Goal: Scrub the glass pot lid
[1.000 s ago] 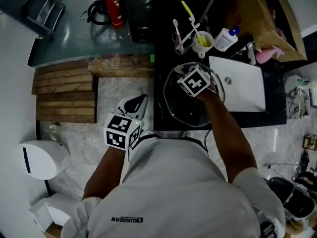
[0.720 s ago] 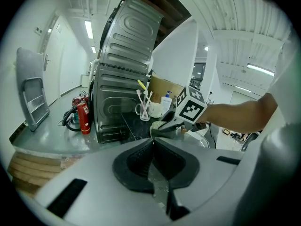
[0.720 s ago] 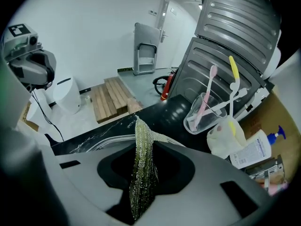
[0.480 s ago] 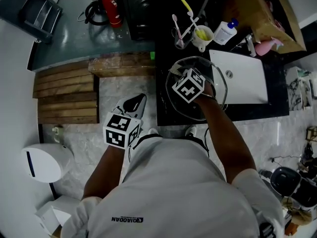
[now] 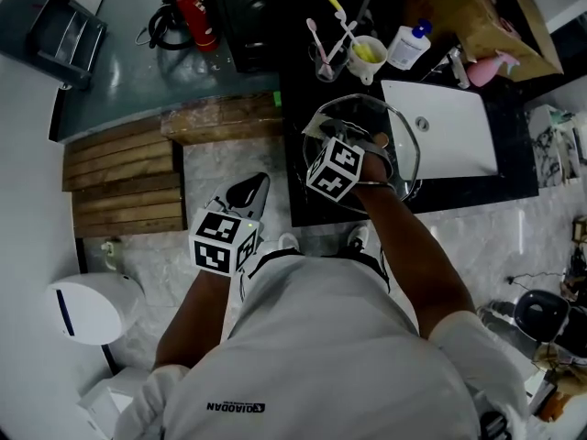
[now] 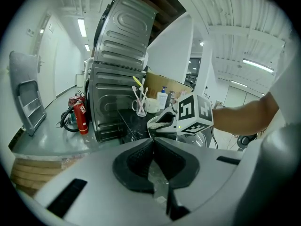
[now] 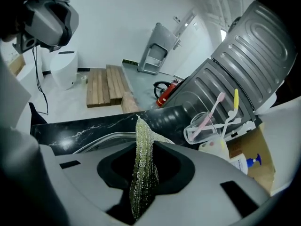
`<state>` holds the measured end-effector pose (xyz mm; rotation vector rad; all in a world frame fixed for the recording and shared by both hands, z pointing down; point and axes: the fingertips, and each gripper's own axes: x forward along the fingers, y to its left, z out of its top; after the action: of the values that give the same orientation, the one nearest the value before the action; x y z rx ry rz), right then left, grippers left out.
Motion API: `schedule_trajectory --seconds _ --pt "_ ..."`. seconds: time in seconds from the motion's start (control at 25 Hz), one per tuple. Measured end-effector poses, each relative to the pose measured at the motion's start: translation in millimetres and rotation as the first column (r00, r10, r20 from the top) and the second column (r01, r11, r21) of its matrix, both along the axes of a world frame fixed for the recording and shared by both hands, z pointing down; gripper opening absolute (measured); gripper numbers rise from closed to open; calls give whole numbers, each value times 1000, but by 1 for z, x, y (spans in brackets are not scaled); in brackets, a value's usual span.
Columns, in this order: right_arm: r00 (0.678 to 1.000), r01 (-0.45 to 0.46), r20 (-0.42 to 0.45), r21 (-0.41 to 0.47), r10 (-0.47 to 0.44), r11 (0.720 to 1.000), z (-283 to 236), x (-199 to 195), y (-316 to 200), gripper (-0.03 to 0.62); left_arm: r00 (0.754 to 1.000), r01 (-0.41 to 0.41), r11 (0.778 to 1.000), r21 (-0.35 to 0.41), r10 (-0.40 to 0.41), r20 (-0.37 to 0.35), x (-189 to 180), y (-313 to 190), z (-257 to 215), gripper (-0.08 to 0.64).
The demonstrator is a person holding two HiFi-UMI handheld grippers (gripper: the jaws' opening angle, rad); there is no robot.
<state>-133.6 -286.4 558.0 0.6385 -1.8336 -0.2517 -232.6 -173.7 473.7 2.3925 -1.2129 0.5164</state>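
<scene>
The glass pot lid [image 5: 390, 159] lies on the black counter [image 5: 303, 204], next to the sink. My right gripper [image 5: 321, 134] is over the lid's left part, shut on a yellow-green mesh scrubber [image 7: 143, 168] that stands out past the jaws toward the lid's rim [image 7: 101, 140]. In the left gripper view, the right gripper's marker cube [image 6: 194, 114] and the scrubber [image 6: 160, 121] show over the counter. My left gripper [image 5: 257, 183] hangs over the marble floor, left of the counter, shut with nothing seen between its jaws [image 6: 153, 142].
A glass with toothbrushes [image 5: 323, 58], a mug [image 5: 370, 53] and a bottle [image 5: 404, 49] stand behind the lid. The white sink [image 5: 440, 140] is to the right. A dark appliance [image 5: 266, 7], a red extinguisher [image 5: 188, 12], a wooden pallet [image 5: 124, 186] and a white bin [image 5: 87, 305] lie left.
My right gripper has slid left and nearer across the lid and rolled with the scrubber in it. The left gripper has stayed in place.
</scene>
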Motion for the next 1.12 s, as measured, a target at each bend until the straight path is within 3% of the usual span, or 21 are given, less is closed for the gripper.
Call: schedule_trajectory --seconds 0.76,1.12 --pt "989 142 23 104 -145 984 1 -8 55 102 1000 -13 1000 0 13 10 7 12 4 17" --pt "949 305 55 98 -312 947 -1 -6 82 103 1000 -24 1000 -10 24 13 20 16 7 17"
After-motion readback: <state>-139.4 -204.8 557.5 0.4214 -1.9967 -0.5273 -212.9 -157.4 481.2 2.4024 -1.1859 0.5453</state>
